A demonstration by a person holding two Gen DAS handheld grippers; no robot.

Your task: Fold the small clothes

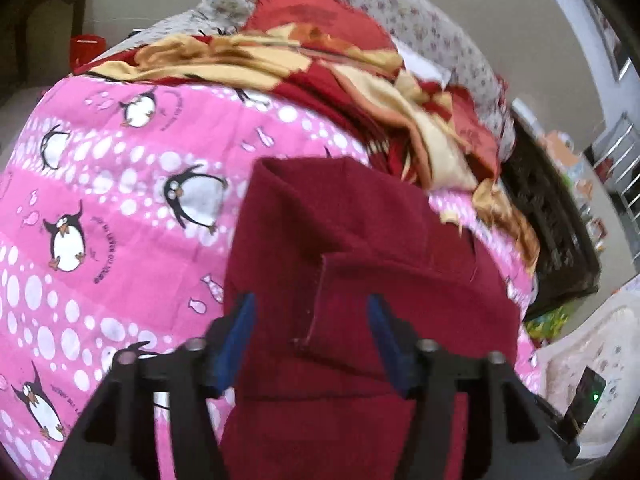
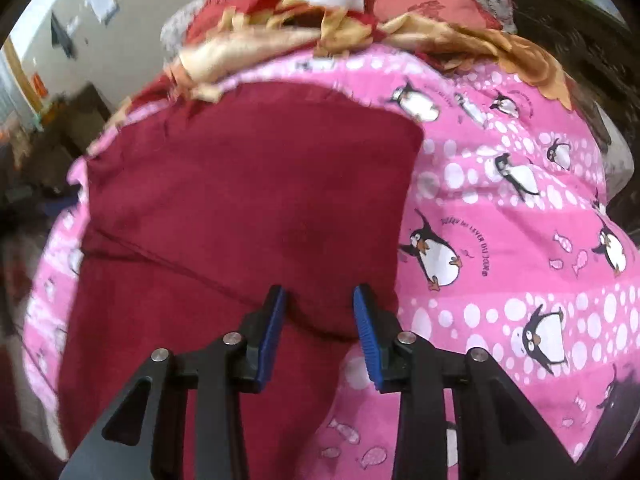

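Note:
A maroon fleece garment [image 1: 360, 240] lies folded on a pink penguin-print bedspread [image 1: 100, 200]. My left gripper [image 1: 312, 308] hovers just over it, its blue pads [image 1: 240, 332] wide apart, with a folded edge of the cloth lying loose between them. In the right wrist view the same garment [image 2: 240, 184] spreads to the left and away. My right gripper [image 2: 319, 300] sits at the garment's near right corner. A puckered bulge of maroon cloth fills the gap between its blue pads [image 2: 366, 320], which press on it from both sides.
A crumpled red and gold blanket [image 1: 320, 64] is heaped at the far side of the bed, with a grey flowered sheet [image 1: 440, 32] behind it. Dark wooden furniture [image 1: 552, 220] stands past the bed's right edge. Pink bedspread [image 2: 520, 240] stretches to the right of the garment.

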